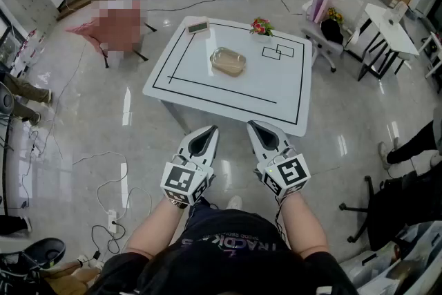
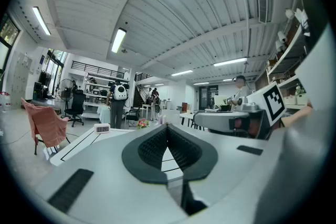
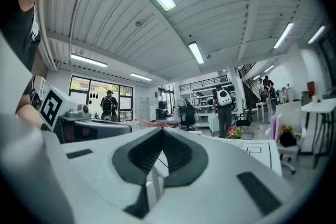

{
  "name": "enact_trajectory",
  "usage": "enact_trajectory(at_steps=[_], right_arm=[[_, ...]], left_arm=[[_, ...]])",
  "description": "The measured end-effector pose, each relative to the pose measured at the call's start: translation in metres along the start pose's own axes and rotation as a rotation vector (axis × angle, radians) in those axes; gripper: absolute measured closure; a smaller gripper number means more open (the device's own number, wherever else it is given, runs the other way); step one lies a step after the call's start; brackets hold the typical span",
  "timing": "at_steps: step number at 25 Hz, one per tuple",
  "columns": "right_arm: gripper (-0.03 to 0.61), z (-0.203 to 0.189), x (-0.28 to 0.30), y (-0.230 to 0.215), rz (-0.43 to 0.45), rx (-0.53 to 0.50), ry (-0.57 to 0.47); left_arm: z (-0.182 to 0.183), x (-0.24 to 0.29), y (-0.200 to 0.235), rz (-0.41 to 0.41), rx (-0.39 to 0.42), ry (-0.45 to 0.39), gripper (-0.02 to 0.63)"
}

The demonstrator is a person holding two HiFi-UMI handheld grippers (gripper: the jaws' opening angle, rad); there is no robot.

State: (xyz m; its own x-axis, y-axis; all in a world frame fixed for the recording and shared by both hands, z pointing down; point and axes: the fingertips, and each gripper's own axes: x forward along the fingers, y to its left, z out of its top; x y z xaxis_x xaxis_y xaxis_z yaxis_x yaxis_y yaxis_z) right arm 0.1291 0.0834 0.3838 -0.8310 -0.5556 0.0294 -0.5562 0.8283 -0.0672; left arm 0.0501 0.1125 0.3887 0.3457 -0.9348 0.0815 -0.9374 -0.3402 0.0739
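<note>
Both empty, jaws shut, held short of the table [image 1: 276, 90].
Left hand-held gripper [image 1: 206, 137] and right hand-held gripper [image 1: 261, 132] are held side by side; tan container [image 1: 228, 61] is set mid-table, well apart; shut jaws would likely shove it — not grip.

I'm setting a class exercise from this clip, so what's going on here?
A person stands before a white table with one pair of tongs in each hand. The left tongs and right tongs are both shut on nothing, held side by side short of the table's near edge. On the table sit a tan oval dish, a small pot of flowers and a small clock-like box, none touched.
</note>
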Motion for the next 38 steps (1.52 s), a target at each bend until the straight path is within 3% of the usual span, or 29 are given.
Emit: enact_trajectory(at_steps=[12,14,16,19,20,23,38], right_arm=[[0.577,-0.002,-0.001,-0.012,0.002,0.007,0.003],[0.563,-0.002,0.000,-0.016,0.002,0.026,-0.009],[0.522,-0.001,0.002,-0.019,0.006,0.045,-0.024],[0.386,0.004,0.011,-0.024,0.003,0.067,-0.046],[0.350,0.006,0.015,-0.026,-0.003,0.072,-0.051],[0.327,0.008,0.030,-0.033,-0.020,0.075,-0.055],[0.327,0.000,0.128,-0.081,-0.167,0.153,-0.018]], left_arm=[[0.001,0.010,0.002,0.014,-0.021,-0.007,0.612],[0.001,0.013,0.002,0.004,-0.017,-0.011,0.589],[0.001,0.018,0.002,-0.013,-0.011,-0.016,0.533],[0.002,0.026,0.007,-0.036,0.015,-0.009,0.320],[0.002,0.027,0.010,-0.040,0.025,-0.006,0.302],[0.005,0.033,0.023,-0.056,0.039,-0.008,0.291],[0.013,0.090,0.119,-0.177,0.009,0.013,0.291]])
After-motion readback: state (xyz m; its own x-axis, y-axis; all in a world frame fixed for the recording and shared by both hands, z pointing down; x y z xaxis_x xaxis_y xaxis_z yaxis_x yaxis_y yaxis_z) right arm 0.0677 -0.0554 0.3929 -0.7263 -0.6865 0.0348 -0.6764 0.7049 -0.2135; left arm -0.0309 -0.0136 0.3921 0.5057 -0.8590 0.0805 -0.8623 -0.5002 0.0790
